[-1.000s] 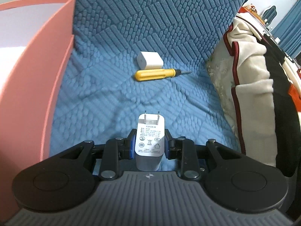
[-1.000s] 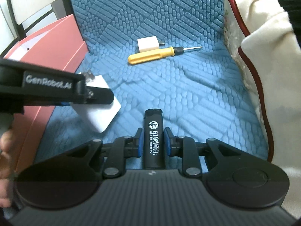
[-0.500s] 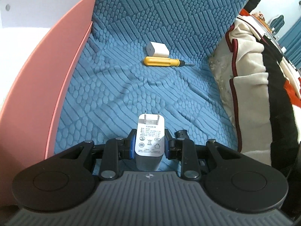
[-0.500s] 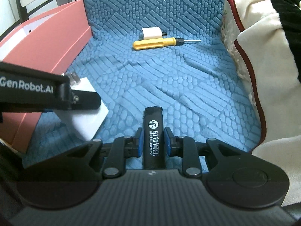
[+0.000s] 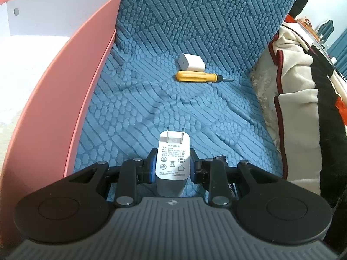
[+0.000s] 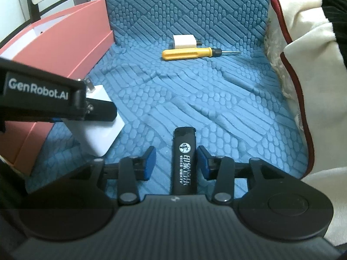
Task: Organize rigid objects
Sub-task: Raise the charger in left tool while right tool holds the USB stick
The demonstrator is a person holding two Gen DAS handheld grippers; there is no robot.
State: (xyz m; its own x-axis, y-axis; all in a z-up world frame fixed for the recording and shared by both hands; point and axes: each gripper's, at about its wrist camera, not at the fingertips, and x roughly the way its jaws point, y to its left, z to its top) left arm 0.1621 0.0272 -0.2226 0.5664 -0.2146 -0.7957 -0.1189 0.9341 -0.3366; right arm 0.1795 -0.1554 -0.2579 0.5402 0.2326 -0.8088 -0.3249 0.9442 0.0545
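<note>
Two grippers, one just released.
Right gripper [image 6: 175, 162] has opened since half a second ago; lighter [image 6: 184, 158] lies loose between its jaws, right of the box [image 6: 71, 36]. Left gripper [image 5: 172, 165] stays clamped on charger [image 5: 172, 158] beside box. Lighter placement judged finished.

Bright, soft daylight, sharp, fisheye-warped edges

Probably a home living room: a quilted blue sofa cover [image 5: 195, 32], a plush blanket [image 5: 299, 99] heaped beside it.
</note>
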